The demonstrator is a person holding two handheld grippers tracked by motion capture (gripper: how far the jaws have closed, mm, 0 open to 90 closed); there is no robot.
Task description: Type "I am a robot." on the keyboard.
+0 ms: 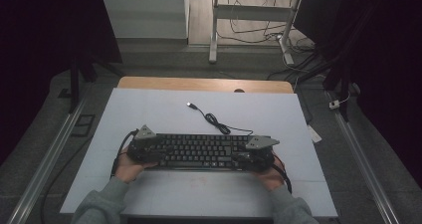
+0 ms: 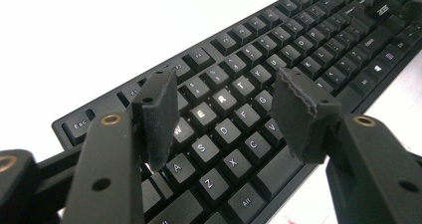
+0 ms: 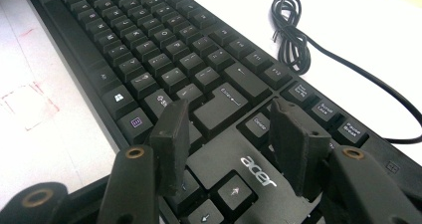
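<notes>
- High view: the keyboard (image 1: 201, 152) lies flat on the white surface (image 1: 164, 109), its long axis running straight from the left tool (image 1: 149, 153) to the right tool (image 1: 249, 159), so each tool sits over one end of it and neither hand is nearer than the other.
- Left gripper view: the left tool (image 2: 224, 114) hangs over the letter end, jaws spread wide with only keys showing in the gap between them (nothing is pinched, and the pads (image 2: 159, 114) press on nothing). The rest of the keyboard (image 2: 308, 50) stretches away ahead of this tool and to its right.
- Right gripper view: the right tool (image 3: 231, 144) is spread as well, poised over the arrow-key and brand-plate end; the pads (image 3: 171, 144) stand just above the case, though whether they touch it I cannot tell. From here the keyboard (image 3: 149, 45) runs off ahead and to the tool's left.
- The cable (image 3: 293, 40) leaves the far edge, beyond the right tool, coils loosely, and in the high view ends in a plug (image 1: 190, 105) lying free on the surface, well apart from both tools.
- Judged from this layout, any lift or shift calls for both ends taken together, each tool closing across the short width at its own end; a one-sided grip would likely swing the long body around.
</notes>
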